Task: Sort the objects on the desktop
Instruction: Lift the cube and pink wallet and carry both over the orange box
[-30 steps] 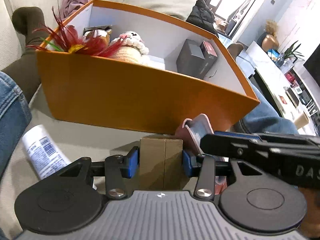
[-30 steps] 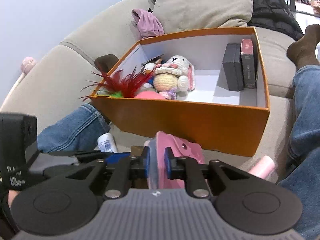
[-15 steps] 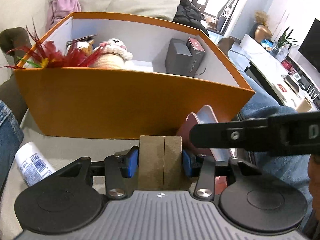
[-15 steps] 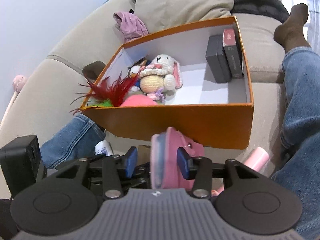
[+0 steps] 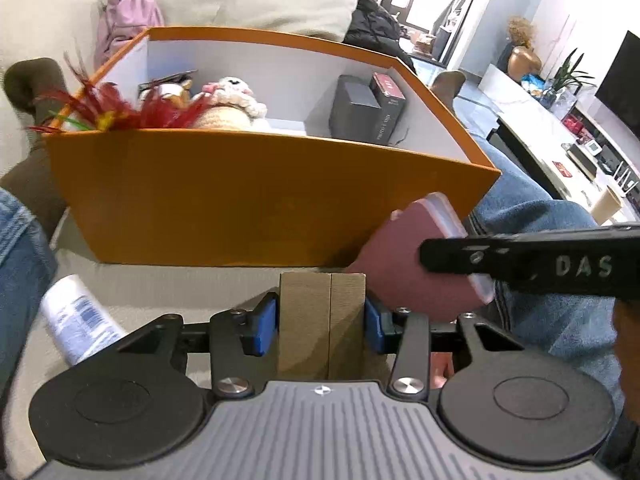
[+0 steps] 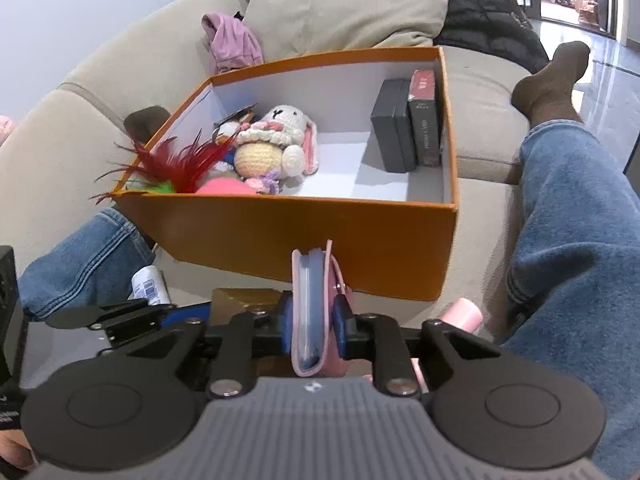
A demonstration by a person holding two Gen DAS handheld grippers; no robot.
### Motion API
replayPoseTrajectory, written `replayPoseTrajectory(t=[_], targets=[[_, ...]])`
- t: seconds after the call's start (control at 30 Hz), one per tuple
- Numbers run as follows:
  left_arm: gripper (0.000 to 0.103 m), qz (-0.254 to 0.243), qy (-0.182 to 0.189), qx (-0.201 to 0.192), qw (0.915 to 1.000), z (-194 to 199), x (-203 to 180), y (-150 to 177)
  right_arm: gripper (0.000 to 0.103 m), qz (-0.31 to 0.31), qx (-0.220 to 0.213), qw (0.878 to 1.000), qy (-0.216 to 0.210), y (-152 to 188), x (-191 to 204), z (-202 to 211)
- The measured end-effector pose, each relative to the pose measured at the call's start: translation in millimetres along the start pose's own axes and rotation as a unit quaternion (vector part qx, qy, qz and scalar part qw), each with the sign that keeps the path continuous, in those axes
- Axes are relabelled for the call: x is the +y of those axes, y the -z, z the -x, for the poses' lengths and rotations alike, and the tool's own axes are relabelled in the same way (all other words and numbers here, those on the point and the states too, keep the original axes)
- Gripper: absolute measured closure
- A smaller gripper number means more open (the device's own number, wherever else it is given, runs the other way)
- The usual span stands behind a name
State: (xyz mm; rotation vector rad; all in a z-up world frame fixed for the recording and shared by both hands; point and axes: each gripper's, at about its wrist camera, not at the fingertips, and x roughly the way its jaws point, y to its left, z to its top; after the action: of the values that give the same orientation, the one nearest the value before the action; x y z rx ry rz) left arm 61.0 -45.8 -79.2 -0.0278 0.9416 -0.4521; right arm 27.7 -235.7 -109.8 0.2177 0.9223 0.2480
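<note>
An orange box (image 5: 256,196) (image 6: 304,236) stands on the sofa ahead of both grippers. It holds a crochet bunny (image 6: 276,140), red feathers (image 6: 176,164) and dark small boxes (image 6: 404,128). My left gripper (image 5: 321,320) is shut on a tan cardboard box (image 5: 322,312), just in front of the orange box's near wall. My right gripper (image 6: 314,322) is shut on a pink card wallet (image 6: 316,312), held upright to the right of the left gripper. The wallet also shows in the left wrist view (image 5: 416,264).
A white tube (image 5: 78,316) lies on the sofa seat at the left. A pink cylinder (image 6: 464,314) lies at the right by a jeans leg (image 6: 572,240). Cushions and a pink cloth (image 6: 232,42) sit behind the box.
My right gripper opened around the pink wallet half a second ago and has shut on it again. Both grippers have risen a little in front of the orange box.
</note>
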Motion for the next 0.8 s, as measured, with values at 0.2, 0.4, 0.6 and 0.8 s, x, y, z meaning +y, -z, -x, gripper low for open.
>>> replayPoseTrajectory(t=[0.2, 0.4, 0.6, 0.8], targets=[[0.052, 0.034, 0.041, -0.001, 0.9986, 41.2, 14.3, -16.7, 0.086, 0.003, -0.014, 0.998, -0.055, -14.2, -1.6, 39.8], [0.052, 0.026, 0.060, -0.044, 0.9969, 88.7, 15.3, -57.9, 0.086, 0.009, -0.084, 0.991, -0.100, -50.8, 4.6, 85.0], [0.052, 0.031, 0.033, -0.066, 0.9968, 84.3, 19.5, -114.5, 0.086, 0.004, -0.130, 0.989, -0.064, -103.2, 6.4, 70.3], [0.052, 0.048, 0.015, -0.039, 0.9980, 35.2, 32.1, -157.8, 0.086, -0.008, -0.087, 0.996, -0.013, -151.0, -0.7, -8.9]])
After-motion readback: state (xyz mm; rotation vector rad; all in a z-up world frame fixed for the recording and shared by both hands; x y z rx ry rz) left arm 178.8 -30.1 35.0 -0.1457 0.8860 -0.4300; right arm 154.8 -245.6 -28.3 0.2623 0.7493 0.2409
